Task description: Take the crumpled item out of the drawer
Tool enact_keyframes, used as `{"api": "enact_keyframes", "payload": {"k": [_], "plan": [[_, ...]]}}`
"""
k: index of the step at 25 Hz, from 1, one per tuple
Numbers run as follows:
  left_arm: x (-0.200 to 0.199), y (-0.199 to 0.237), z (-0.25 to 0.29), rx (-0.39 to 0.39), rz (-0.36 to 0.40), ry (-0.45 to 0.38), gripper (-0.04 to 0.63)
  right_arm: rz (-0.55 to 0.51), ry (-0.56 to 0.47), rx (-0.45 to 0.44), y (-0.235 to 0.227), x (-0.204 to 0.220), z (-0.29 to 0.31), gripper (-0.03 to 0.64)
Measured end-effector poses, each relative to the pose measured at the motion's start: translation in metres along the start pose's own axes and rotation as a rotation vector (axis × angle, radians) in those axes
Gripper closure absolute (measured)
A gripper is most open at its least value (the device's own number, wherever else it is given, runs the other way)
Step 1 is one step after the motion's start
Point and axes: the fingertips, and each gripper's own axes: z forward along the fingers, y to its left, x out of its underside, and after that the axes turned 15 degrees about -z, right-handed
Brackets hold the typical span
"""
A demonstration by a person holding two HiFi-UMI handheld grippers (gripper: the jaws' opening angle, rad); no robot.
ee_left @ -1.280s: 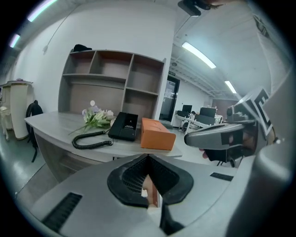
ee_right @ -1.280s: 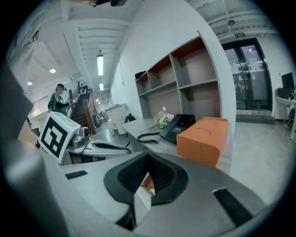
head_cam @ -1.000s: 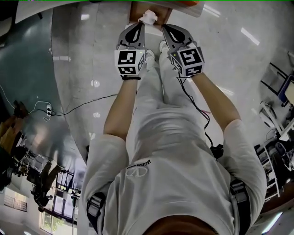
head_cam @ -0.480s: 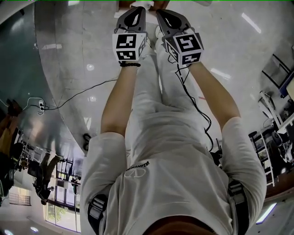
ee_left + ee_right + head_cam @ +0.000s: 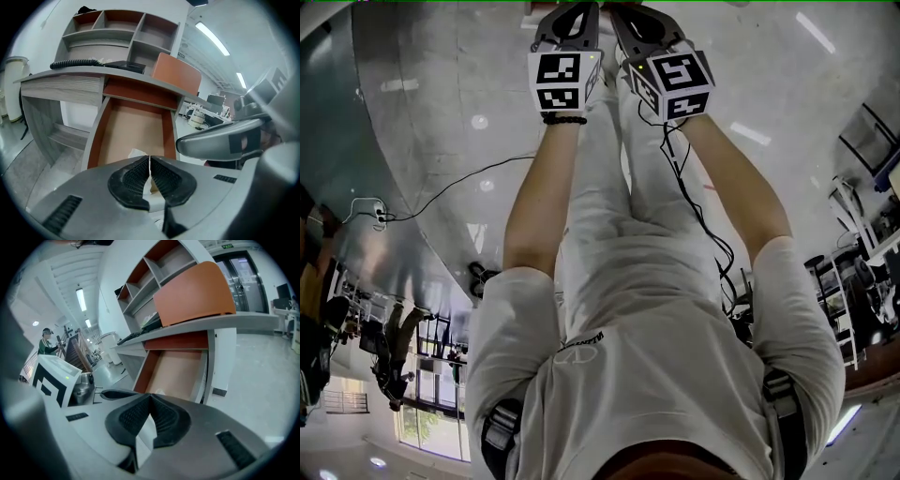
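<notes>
Both my grippers hang just in front of the open drawer (image 5: 96, 136) under the counter (image 5: 70, 72). The left gripper (image 5: 149, 164) and right gripper (image 5: 150, 401) are side by side, jaws on each pressed together on nothing, probably to stay slim going in. The crumpled paper (image 5: 136, 153) sits inside the drawer near its front edge, untouched, so I figure the jaws need spreading first.

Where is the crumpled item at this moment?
In the left gripper view, the crumpled item lies inside the open drawer, near its front edge, just beyond the left gripper.
</notes>
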Motion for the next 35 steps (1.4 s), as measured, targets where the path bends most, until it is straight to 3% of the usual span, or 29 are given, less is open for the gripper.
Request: {"api": "enact_keyframes", "payload": {"k": [12,35], "plan": [[0.013,0.004,0.025,-0.051,-0.004,0.113,0.552,0.047,0.016,0.002,-0.015,0.006,0.007,0.615],[0.018,0.012,0.061,-0.11,0.078,0.268,0.462,0.107,0.012,-0.014,-0.023,0.011,0.016,0.615]]}}
